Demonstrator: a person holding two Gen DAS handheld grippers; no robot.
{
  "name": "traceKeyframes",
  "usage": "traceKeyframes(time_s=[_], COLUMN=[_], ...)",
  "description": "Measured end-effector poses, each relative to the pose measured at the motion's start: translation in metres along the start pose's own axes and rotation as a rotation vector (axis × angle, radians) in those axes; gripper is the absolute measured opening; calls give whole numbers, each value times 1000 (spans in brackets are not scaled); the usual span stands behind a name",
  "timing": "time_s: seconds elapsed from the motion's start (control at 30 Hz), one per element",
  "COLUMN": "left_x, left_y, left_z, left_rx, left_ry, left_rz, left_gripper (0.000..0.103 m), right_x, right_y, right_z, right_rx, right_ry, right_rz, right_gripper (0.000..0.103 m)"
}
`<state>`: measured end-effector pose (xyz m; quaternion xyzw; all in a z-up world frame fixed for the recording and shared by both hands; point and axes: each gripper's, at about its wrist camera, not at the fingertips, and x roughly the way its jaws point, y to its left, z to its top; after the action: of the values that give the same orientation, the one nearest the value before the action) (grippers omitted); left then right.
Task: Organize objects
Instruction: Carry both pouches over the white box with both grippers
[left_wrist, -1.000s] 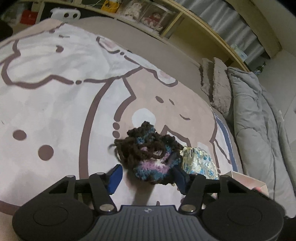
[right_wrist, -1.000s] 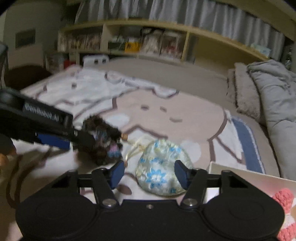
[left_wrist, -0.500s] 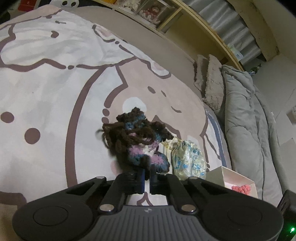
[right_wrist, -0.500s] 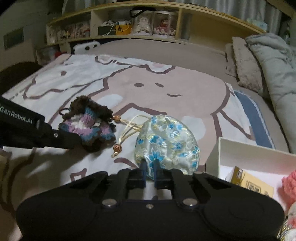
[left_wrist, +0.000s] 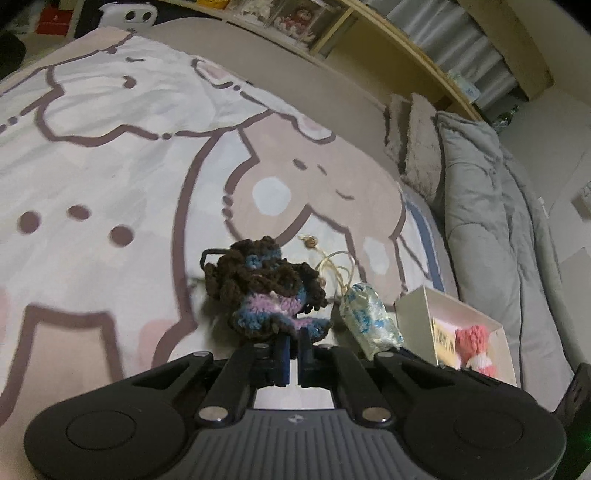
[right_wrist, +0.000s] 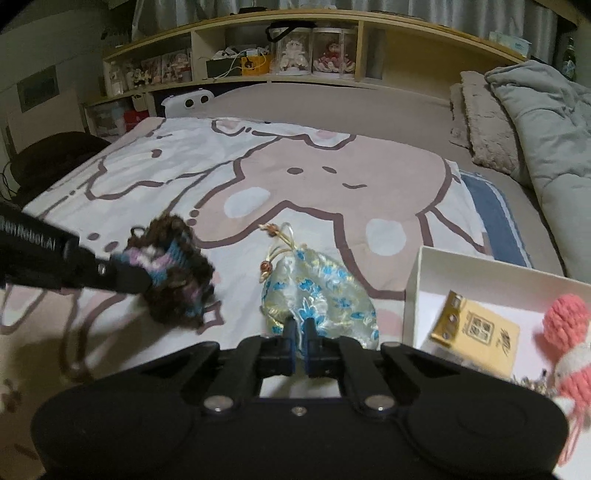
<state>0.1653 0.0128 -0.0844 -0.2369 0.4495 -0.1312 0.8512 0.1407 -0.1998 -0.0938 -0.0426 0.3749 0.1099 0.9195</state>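
Note:
My left gripper (left_wrist: 293, 338) is shut on a dark brown, blue and purple crocheted pouch (left_wrist: 264, 295) and holds it above the bed; it also shows in the right wrist view (right_wrist: 170, 273). My right gripper (right_wrist: 300, 332) is shut on a pale floral silk drawstring pouch (right_wrist: 317, 295), lifted off the blanket; in the left wrist view this pouch (left_wrist: 369, 317) hangs beside the crocheted one. A white open box (right_wrist: 413, 291) stands to the right, holding a gold card (right_wrist: 476, 328) and a pink knitted toy (right_wrist: 569, 325).
The cartoon-print blanket (left_wrist: 110, 166) covers the bed. A grey duvet (left_wrist: 487, 206) and fuzzy pillows (right_wrist: 484, 118) lie at the right. A wooden shelf (right_wrist: 295, 48) with dolls and boxes runs behind the bed.
Both grippers closed from open onto their pouches, then lifted them off the blanket. The white box has come closer into both views.

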Motion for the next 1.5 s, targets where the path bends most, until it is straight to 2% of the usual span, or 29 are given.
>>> traceKeyframes(time_s=[0.23,0.37,0.43,0.47,0.5,0.53,0.57,0.6,0.63,0.67,0.73,0.83,0.93,1.07,1.23,1.3,1.37,1.5], left_x=[-38,-52,-55,-54,-54,-53,-53,-52,-52,-50,-47,-41,-32,-22,-23,-24,-24,-25], left_y=[1,5,9,11,13,15,15,13,11,8,4,1,6,23,38,39,38,41], left_z=[-19,-27,-30,-30,-30,-30,-30,-30,-30,-29,-29,-28,-28,-25,-21,-21,-23,-26], left_rx=[27,45,32,19,9,3,10,27,49,75,119,174,210,183,71,60,82,92], left_ry=[27,33,28,25,23,18,14,9,2,-7,-14,-11,16,43,32,40,56,89], left_rz=[50,84,91,94,96,103,114,129,147,170,212,272,315,367,338,334,353,347], left_gripper=[2,2,3,4,5,10,14,23,37,45,76,84,87,87,84,76,72,52], right_x=[-32,-48,-54,-55,-55,-54,-52,-50,-46,-43,-34,-22,-12,-1,7,10,12,11], right_y=[12,30,38,40,40,40,39,38,36,34,30,32,41,35,29,31,33,29], right_z=[-24,-36,-39,-39,-39,-38,-38,-37,-36,-37,-39,-45,-49,-48,-45,-45,-46,-44], right_rx=[4,-38,-55,-56,-49,-40,-34,-33,-31,-27,-15,-34,-95,-47,36,27,9,19], right_ry=[41,71,53,38,24,9,-8,-15,-12,0,37,76,88,94,106,119,135,137], right_rz=[64,143,186,205,216,208,184,161,149,152,177,178,146,117,162,160,141,162], right_gripper=[3,4,5,10,29,41,64,75,76,78,85,97,99,99,99,96,90,82])
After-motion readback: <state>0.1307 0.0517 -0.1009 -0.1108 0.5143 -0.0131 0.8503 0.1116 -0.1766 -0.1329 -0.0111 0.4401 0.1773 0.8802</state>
